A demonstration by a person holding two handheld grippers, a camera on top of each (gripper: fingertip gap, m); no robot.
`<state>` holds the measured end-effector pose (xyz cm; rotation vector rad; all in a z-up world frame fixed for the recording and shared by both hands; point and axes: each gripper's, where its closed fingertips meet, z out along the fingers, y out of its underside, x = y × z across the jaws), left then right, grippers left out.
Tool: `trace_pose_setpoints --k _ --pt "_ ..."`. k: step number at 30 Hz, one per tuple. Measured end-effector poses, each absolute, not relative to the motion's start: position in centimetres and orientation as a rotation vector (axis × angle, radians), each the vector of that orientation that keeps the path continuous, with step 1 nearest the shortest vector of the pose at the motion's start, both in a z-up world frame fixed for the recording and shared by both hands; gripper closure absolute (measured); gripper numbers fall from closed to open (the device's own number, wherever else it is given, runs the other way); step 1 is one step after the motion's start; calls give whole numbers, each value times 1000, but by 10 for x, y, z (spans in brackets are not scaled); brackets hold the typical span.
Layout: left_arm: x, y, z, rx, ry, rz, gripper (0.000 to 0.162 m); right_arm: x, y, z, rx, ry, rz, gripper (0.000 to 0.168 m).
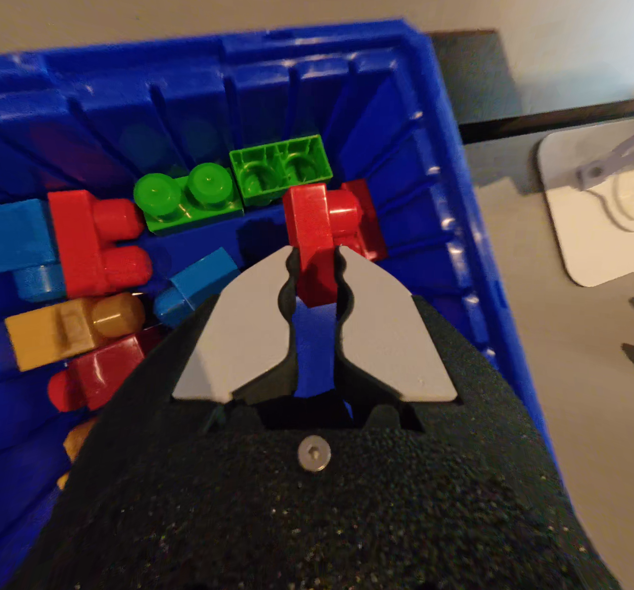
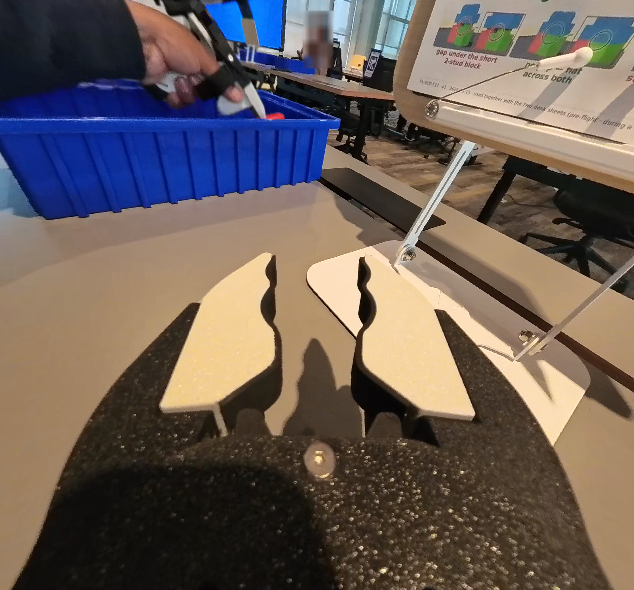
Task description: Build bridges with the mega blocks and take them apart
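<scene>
The red block (image 1: 310, 230) sits just above centre in the left wrist view, clamped between the fingers of the left gripper (image 1: 313, 266), its long axis running up and away from the claw, its stud pointing right; it appears lifted over the blue bin (image 1: 456, 196), other blocks lying loose to the left. The right gripper (image 2: 315, 261) hovers at lower centre of its own view, jaws apart and empty over the grey table (image 2: 137, 265); the bin (image 2: 171, 162) lies upper left there, so the left claw is nearer.
</scene>
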<state>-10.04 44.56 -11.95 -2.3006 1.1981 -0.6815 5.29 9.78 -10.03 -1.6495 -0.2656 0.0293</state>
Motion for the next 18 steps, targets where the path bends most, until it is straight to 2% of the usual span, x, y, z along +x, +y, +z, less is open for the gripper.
trace_pose_setpoints --k 1,8,11,14,18 --pt "-101 441 -108 -2269 1186 -701 143 53 98 -100 -1649 -265 31 123" --pt "-87 360 -12 -1965 1198 -817 143 53 97 -100 -1644 -264 28 122" --pt "-67 299 14 -1841 1282 -869 143 56 96 -98 -1633 -246 37 122" --pt "-47 239 13 -1771 1374 -906 143 60 95 -94 -1613 -208 57 121" --pt "-27 178 -22 -1777 1465 -951 143 66 92 -91 -1590 -170 73 121"
